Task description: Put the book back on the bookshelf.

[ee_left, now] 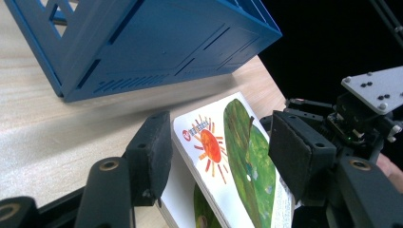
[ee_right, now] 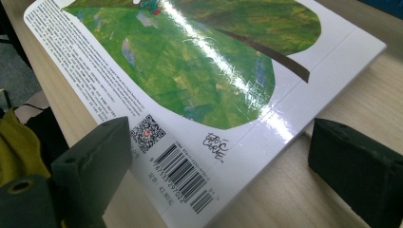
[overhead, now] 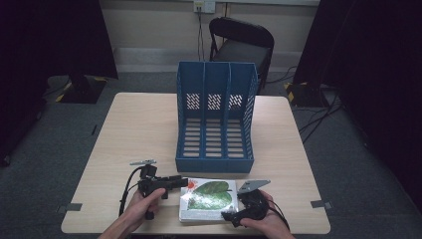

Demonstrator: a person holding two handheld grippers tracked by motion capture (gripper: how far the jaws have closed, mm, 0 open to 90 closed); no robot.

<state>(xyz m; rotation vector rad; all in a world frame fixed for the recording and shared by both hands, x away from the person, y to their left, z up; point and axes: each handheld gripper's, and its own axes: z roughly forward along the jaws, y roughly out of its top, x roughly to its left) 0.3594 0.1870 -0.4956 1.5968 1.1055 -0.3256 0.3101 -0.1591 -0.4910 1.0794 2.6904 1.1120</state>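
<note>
Book flat on the worktop, tongs at both ends

The book (overhead: 206, 199) lies before the blue file rack (overhead: 215, 117); left tongs (ee_left: 216, 156) straddle its corner without pressing, right tongs (ee_right: 228, 175) released beside it.

On the pale wooden worktop (overhead: 134, 129), bare board lies open from nine to eleven o'clock of the glossy leaf-covered picture book (overhead: 206, 199), while the blue plastic three-slot file rack (overhead: 215, 119) blocks twelve o'clock just beyond it.

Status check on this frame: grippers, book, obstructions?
Left gripper straddles the book corner, grip unclear. Right gripper open at barcode corner. Blue file rack behind, apart.
</note>
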